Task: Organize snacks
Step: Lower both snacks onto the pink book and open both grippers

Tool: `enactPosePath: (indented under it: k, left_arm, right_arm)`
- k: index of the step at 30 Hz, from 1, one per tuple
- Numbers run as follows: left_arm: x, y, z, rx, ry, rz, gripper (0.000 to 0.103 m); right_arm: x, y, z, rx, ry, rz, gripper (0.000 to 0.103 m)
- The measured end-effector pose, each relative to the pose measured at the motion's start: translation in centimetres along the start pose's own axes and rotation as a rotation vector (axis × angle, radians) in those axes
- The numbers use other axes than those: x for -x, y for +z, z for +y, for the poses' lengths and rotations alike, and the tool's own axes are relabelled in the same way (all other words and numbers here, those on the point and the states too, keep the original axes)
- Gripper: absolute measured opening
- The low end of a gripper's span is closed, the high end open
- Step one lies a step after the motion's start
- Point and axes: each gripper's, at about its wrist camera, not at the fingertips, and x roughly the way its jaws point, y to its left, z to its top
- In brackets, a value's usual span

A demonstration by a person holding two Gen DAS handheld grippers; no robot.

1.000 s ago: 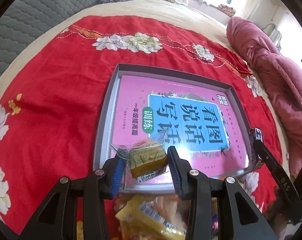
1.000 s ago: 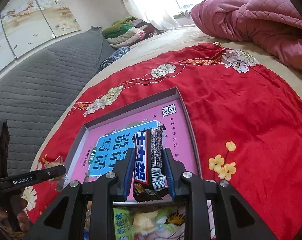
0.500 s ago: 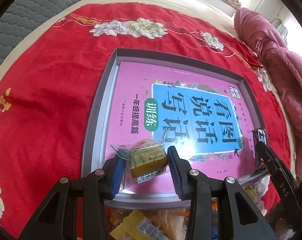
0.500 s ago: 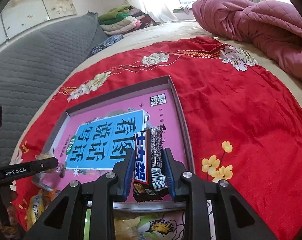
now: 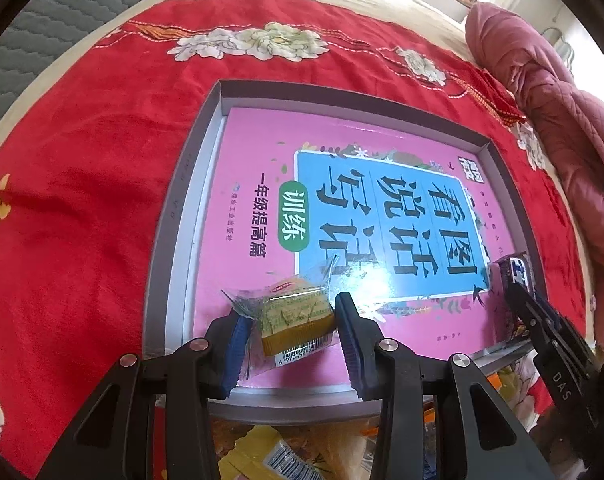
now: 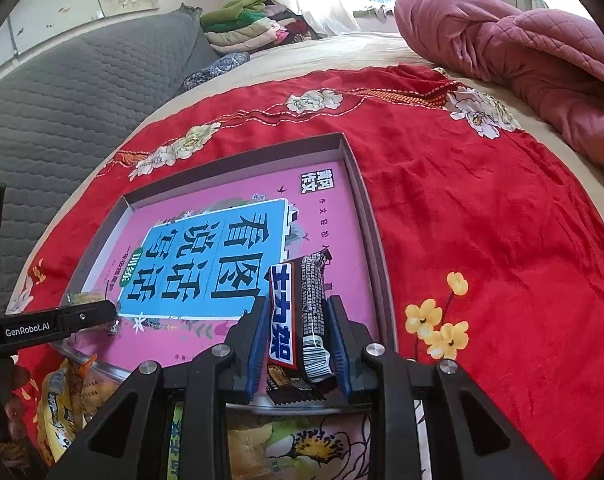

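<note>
My left gripper (image 5: 290,312) is shut on a small green-and-yellow cake in a clear wrapper (image 5: 294,316), low over the near left part of a shallow grey box (image 5: 182,216) lined with a pink book cover. My right gripper (image 6: 296,310) is shut on a dark chocolate bar with red, white and blue lettering (image 6: 300,312), held upright over the box's near right corner (image 6: 375,240). Each gripper shows in the other's view: the right one (image 5: 541,320) at the box's right side, the left one (image 6: 62,318) at its left.
The box lies on a red flowered cloth (image 6: 481,220) spread over a bed. Loose snack packets (image 5: 286,452) (image 6: 62,400) lie just before the box's near edge. A pink quilt (image 6: 521,48) is bunched at the far right, with a grey padded headboard (image 6: 62,88) at the left.
Both grippers have sunk lower and moved forward over the box, each still holding its snack. The box fills more of both views; the snack pile has slid toward the bottom edge.
</note>
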Motion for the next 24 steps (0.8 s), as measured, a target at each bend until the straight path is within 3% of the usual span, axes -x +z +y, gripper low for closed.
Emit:
enactPosePath:
  k: [12, 15, 20, 24]
  left_arm:
    - [0.1, -0.1, 0.3, 0.006, -0.006, 0.013, 0.047]
    - [0.3, -0.1, 0.3, 0.007, -0.008, 0.006, 0.05]
    - [0.9, 0.1, 0.4, 0.006, -0.015, -0.003, 0.051]
    - [1.2, 0.1, 0.4, 0.006, -0.014, -0.011, 0.052]
  right_arm:
    - [0.0, -0.1, 0.1, 0.012, -0.007, 0.002, 0.03]
    - [0.1, -0.1, 0.2, 0.011, 0.0, -0.001, 0.034]
    - [0.6, 0.0, 0.6, 0.03, -0.007, -0.023, 0.054]
    - [0.7, 0.0, 0.4, 0.019, 0.005, -0.028, 0.054]
